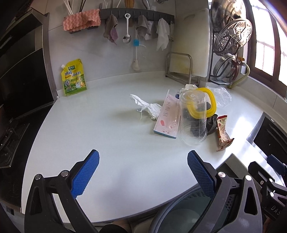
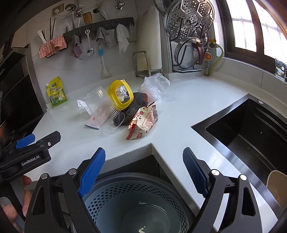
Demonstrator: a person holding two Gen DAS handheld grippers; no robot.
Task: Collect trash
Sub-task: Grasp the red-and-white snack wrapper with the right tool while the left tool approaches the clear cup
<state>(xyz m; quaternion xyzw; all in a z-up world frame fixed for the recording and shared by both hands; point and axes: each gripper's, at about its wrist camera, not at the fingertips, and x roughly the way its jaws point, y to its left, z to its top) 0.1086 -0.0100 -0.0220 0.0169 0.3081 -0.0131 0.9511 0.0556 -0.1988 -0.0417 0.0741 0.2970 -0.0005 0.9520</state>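
A pile of trash lies on the white counter point(image 1: 107, 136): a clear plastic cup point(image 1: 192, 118) on its side, a yellow-rimmed lid point(image 1: 202, 103), a crumpled tissue point(image 1: 147, 107), a pink flat box point(image 1: 167, 118), a red-and-white snack wrapper point(image 1: 222, 133), a dark cloth point(image 2: 138, 107) and a clear plastic bag point(image 2: 155, 86). My left gripper point(image 1: 143, 161) is open and empty, over the counter short of the pile. My right gripper point(image 2: 143, 161) is open and empty above a grey perforated bin point(image 2: 140, 197), with the wrapper point(image 2: 143, 123) ahead. The left gripper also shows in the right wrist view point(image 2: 34, 143).
A yellow seasoning pouch point(image 1: 74, 78) leans on the back wall. A black sink point(image 2: 251, 125) lies to the right. A rack with steel lids point(image 2: 190, 26) and a cutting board point(image 1: 190, 44) stand at the back. Cloths and a spoon hang on a rail point(image 1: 136, 15).
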